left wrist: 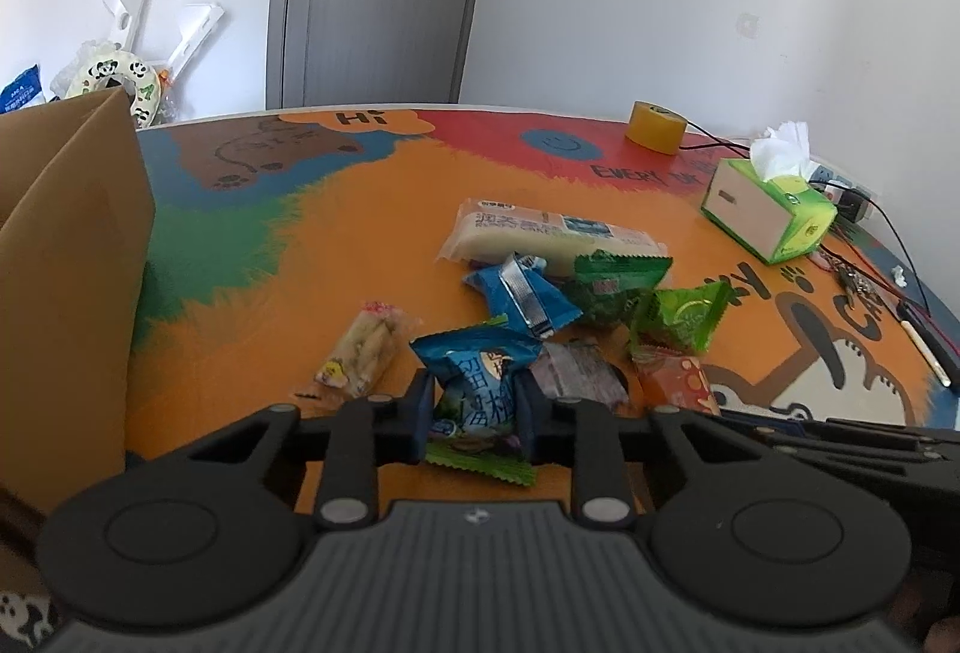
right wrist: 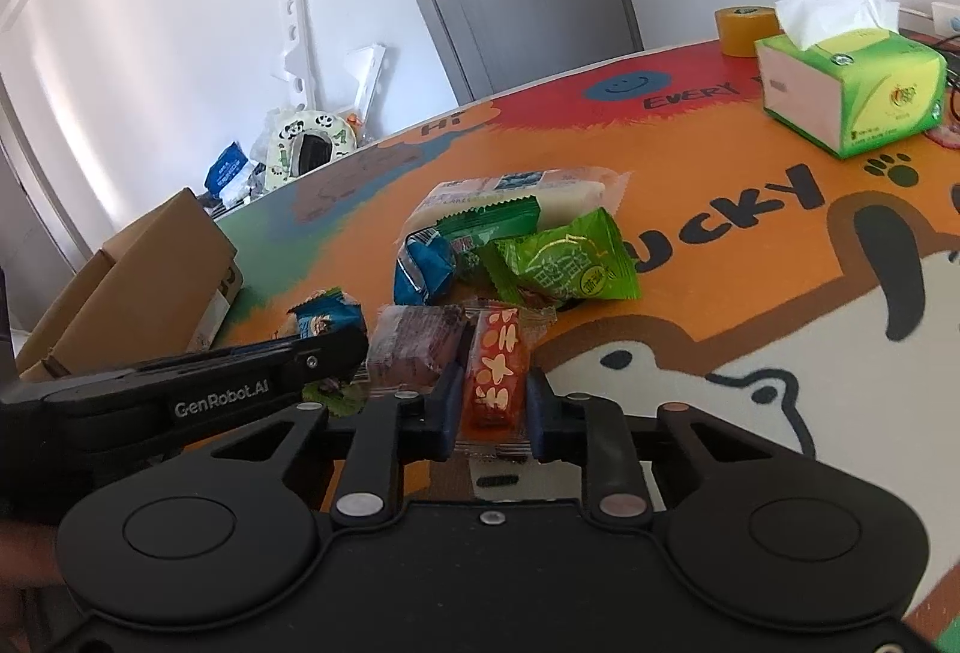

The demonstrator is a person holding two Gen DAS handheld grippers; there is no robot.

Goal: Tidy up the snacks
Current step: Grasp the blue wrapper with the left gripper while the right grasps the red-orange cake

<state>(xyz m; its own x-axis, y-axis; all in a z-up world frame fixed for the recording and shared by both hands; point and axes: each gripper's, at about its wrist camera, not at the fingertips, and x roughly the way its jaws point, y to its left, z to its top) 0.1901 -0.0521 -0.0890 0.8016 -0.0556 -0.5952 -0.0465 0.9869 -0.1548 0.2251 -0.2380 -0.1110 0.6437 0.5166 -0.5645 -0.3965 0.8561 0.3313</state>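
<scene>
**Both grippers closed on snack packets at the near edge of the pile**

Left gripper (left wrist: 474,407): the jaws stand nearly together, pads pressed on both sides of a blue snack pouch (left wrist: 474,383). The pouch's long axis runs along the fingers, away from the camera. Its green serrated seam points toward the camera and its blue upper end points toward the pile. It sits on the colourful table mat (left wrist: 360,209) at the near edge of the pile.

Right gripper (right wrist: 493,401): the jaws are drawn in tight on an orange-red candy bar (right wrist: 497,371) with pale flower marks. The bar's long axis also runs along the fingers. Its clear crimped end lies between the pads, nearest the camera. It rests on the mat just beside a dark purple packet (right wrist: 414,353) on its left.

Beyond both held items lie:
- a blue foil packet (left wrist: 522,293)
- two green packets (left wrist: 681,320), overlapping
- a long pale cake pack (left wrist: 552,236), lying crosswise at the far side
- a clear pack of biscuit sticks (left wrist: 363,347), lying apart to the left

A cardboard box (left wrist: 66,257) stands at the left edge of the table. A green tissue box (left wrist: 771,212) and a yellow tape roll (left wrist: 657,125) stand at the far right.
</scene>
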